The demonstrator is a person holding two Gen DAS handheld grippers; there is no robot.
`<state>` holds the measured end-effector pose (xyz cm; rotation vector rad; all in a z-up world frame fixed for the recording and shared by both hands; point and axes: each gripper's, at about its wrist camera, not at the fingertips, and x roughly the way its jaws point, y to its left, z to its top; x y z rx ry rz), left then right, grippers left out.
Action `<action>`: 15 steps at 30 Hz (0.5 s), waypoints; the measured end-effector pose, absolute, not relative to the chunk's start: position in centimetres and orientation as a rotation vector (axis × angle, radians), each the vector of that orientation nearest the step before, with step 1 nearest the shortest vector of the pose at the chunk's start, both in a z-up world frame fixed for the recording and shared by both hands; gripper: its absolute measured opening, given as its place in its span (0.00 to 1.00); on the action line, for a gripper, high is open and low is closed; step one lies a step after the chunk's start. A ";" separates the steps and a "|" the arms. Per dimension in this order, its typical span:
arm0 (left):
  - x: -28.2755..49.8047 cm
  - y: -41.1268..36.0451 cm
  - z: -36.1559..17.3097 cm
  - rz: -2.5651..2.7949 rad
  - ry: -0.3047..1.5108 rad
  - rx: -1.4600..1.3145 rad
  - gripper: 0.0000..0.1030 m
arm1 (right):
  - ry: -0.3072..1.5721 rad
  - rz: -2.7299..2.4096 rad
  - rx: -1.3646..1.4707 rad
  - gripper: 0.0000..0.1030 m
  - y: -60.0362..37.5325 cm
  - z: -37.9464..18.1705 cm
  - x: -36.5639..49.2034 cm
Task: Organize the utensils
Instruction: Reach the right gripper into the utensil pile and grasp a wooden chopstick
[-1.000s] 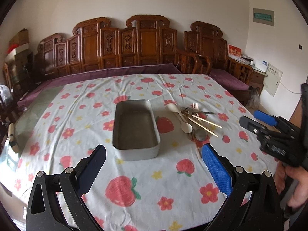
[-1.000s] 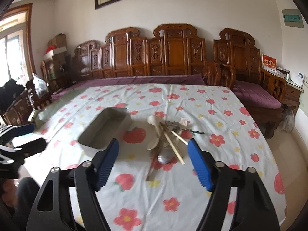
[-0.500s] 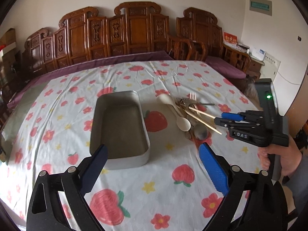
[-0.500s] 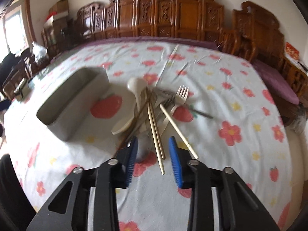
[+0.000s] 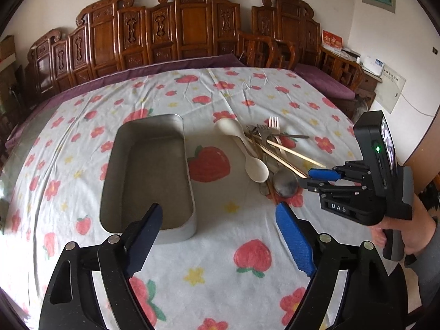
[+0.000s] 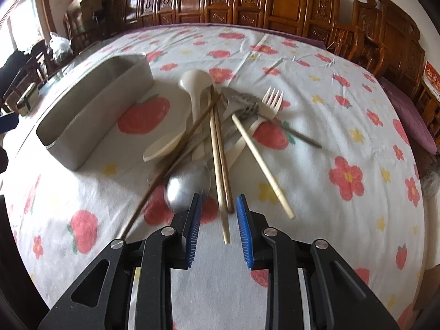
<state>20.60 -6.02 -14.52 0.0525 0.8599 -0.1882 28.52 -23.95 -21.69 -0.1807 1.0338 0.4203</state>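
Note:
A grey metal tray (image 5: pixel 148 170) (image 6: pixel 96 104) stands empty on the floral tablecloth. Right of it lies a heap of utensils: cream spoons (image 5: pixel 242 148) (image 6: pixel 196 90), a metal spoon (image 5: pixel 284 183) (image 6: pixel 187 187), a cream fork (image 6: pixel 271 101), light chopsticks (image 6: pixel 220 159) and a dark chopstick (image 6: pixel 170 165). My right gripper (image 6: pixel 218 209) is half closed, its blue pads either side of the near ends of two light chopsticks, not clamped. It also shows in the left wrist view (image 5: pixel 310 177). My left gripper (image 5: pixel 217 236) is open and empty, above the tray's near end.
The tablecloth (image 5: pixel 220 261) covers a large table. Carved wooden chairs (image 5: pixel 192 27) line the far side, with a purple-cushioned bench (image 5: pixel 324 82) at the right. My right hand (image 5: pixel 407 236) holds the gripper at the table's right edge.
My right gripper has dropped and moved forward to the heap, with its jaws narrowed around the chopstick ends. My left gripper has come closer to the tray.

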 end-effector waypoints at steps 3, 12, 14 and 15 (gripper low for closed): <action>20.8 -6.8 -15.2 -0.194 0.878 0.053 0.77 | 1.043 0.426 -0.179 0.18 -24.1 -22.2 28.3; 21.8 -9.6 -17.9 -0.204 0.940 0.090 0.72 | 1.044 0.474 -0.179 0.05 -24.8 -21.6 27.5; 22.0 -10.1 -18.5 -0.209 0.955 0.095 0.69 | 1.033 0.483 -0.160 0.05 -25.3 -20.6 27.2; 22.2 -10.4 -18.9 -0.213 0.963 0.097 0.68 | 1.023 0.488 -0.145 0.05 -25.6 -19.9 26.9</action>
